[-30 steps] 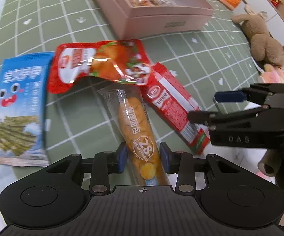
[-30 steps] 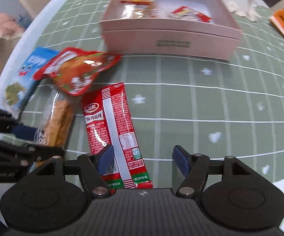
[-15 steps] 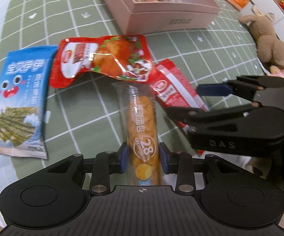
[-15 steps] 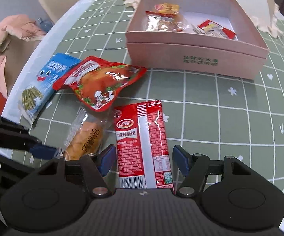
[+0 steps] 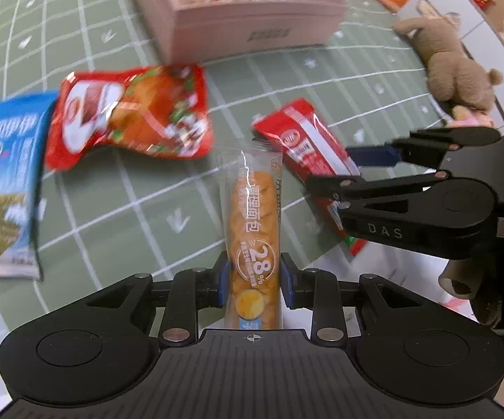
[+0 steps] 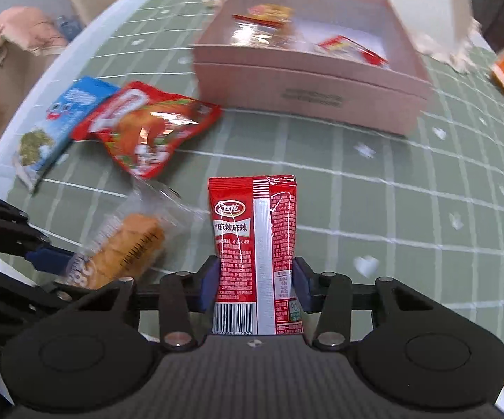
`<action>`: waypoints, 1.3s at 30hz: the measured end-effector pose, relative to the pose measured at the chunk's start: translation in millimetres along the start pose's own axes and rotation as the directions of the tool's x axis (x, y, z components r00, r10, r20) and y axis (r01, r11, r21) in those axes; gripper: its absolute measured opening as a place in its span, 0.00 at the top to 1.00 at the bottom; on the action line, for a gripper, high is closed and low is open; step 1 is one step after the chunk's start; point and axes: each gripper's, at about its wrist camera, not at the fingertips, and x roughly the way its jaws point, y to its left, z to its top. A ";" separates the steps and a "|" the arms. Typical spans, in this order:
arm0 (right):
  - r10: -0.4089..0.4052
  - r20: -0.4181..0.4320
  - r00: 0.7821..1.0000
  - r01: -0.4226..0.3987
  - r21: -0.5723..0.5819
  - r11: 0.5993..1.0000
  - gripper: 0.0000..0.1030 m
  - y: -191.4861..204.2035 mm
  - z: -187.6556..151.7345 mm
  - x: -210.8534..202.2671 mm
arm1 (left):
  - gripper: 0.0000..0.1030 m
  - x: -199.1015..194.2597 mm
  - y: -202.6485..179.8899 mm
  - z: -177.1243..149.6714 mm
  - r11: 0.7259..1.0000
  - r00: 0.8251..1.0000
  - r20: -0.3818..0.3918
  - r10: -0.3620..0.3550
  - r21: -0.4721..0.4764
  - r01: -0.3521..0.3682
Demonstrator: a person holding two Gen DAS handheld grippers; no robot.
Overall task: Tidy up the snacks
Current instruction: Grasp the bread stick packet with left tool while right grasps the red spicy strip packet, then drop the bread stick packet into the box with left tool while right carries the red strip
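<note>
Left gripper (image 5: 253, 284) fingers are closing on the bread stick packet (image 5: 252, 230); right gripper (image 6: 254, 288) fingers are closing on the red spicy strip packet (image 6: 255, 244), both pinched endwise near the surface's near edge for transfer into the pink box (image 6: 308, 80).

Clear-wrapped orange bread stick (image 5: 253, 234), printed "28%", near end pinched between the closing jaws of the left gripper (image 5: 253, 279), far end pointing toward the box. Narrow red spicy-strip packet (image 6: 257, 244), white seam stripe and barcode showing, gripped at its lower part between the closing jaws of the right gripper (image 6: 255, 282). On the green grid desk (image 6: 409, 188): big red chicken pouch (image 5: 130, 115), flat, its edge over the blue seaweed packet (image 5: 2, 181). Pink open box (image 6: 308, 87) beyond, several packets inside.
</note>
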 end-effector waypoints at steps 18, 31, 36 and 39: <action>-0.025 0.080 0.997 0.018 0.092 0.996 0.58 -50.0 -15.5 -34.1 | 0.69 -16.3 -39.1 38.3 0.998 0.996 0.080 -0.046 0.045 0.042; -0.019 0.111 0.994 0.013 0.055 0.998 0.58 -39.7 1.2 -43.3 | 0.67 -90.7 -5.3 198.1 0.986 0.921 0.381 -0.081 -0.105 0.130; 0.001 0.139 0.990 -0.008 0.051 0.999 0.58 -43.3 16.4 -62.5 | 0.67 -78.4 15.4 196.8 0.986 0.911 0.405 -0.073 -0.107 0.127; 0.005 0.170 0.985 -0.019 0.079 0.997 0.58 -54.9 48.5 -73.1 | 0.67 -70.8 33.4 167.9 0.984 0.922 0.384 -0.052 -0.138 0.113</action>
